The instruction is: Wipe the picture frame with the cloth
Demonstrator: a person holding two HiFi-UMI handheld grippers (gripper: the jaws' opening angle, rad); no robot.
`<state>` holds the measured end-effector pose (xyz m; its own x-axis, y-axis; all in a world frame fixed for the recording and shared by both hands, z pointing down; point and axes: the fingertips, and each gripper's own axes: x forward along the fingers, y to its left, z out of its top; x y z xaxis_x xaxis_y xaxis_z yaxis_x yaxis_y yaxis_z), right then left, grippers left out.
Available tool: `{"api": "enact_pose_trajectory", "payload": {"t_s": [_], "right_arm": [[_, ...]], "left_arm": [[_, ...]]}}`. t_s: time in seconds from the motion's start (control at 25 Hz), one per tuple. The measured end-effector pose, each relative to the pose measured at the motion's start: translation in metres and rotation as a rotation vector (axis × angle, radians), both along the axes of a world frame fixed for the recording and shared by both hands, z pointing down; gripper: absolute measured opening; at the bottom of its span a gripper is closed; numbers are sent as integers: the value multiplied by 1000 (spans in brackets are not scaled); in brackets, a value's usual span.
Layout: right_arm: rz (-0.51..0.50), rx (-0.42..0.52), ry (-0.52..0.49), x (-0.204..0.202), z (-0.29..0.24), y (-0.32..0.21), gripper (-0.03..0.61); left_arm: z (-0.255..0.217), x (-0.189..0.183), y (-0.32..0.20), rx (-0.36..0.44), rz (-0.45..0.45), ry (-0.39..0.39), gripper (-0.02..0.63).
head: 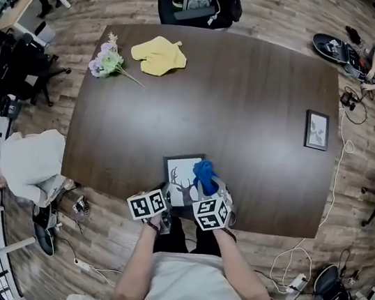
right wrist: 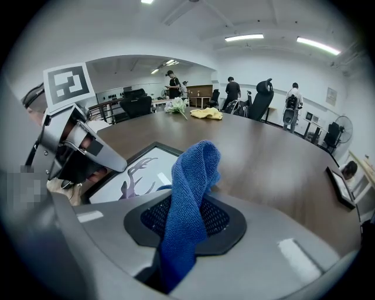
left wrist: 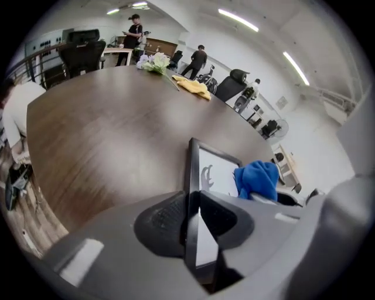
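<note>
Bright, even light falls from ceiling strip lights [left wrist: 237,19], leaving a pale sheen on the dark surface [left wrist: 105,129]. All views bend strongly toward dark, rounded edges; the nearest parts are blurred.

Head view looks down — close gripper views share the picture frame [left wrist: 214,167].

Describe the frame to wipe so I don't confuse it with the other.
On the dark wooden table, look at the near edge by the person. The black picture frame there shows a deer silhouette, gripped by the left tool, a blue cloth over it; the smaller black frame far right lies untouched.
</note>
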<state>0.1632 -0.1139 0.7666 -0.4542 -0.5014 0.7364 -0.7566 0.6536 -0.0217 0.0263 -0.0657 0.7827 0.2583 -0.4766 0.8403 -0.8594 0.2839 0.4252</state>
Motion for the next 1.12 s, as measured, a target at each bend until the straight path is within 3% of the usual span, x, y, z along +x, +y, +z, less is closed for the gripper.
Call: {"api": "enact_pose_trajectory", "payload": {"t_s": [0.16, 0.44, 0.88, 1.12], "right_arm": [[19, 1, -15, 1, 1, 2, 87], [26, -8, -31, 1, 1, 1, 87], [36, -19, -44, 3, 2, 3, 87], [52, -32, -66, 3, 1, 3, 87]], "left_arm": [[0, 1, 5, 37, -123, 149, 137], [-5, -3, 4, 100, -289, 316, 137], [-3, -2, 9, 111, -403, 492, 137], [-8, -2, 11, 118, -463, 634, 167]]}}
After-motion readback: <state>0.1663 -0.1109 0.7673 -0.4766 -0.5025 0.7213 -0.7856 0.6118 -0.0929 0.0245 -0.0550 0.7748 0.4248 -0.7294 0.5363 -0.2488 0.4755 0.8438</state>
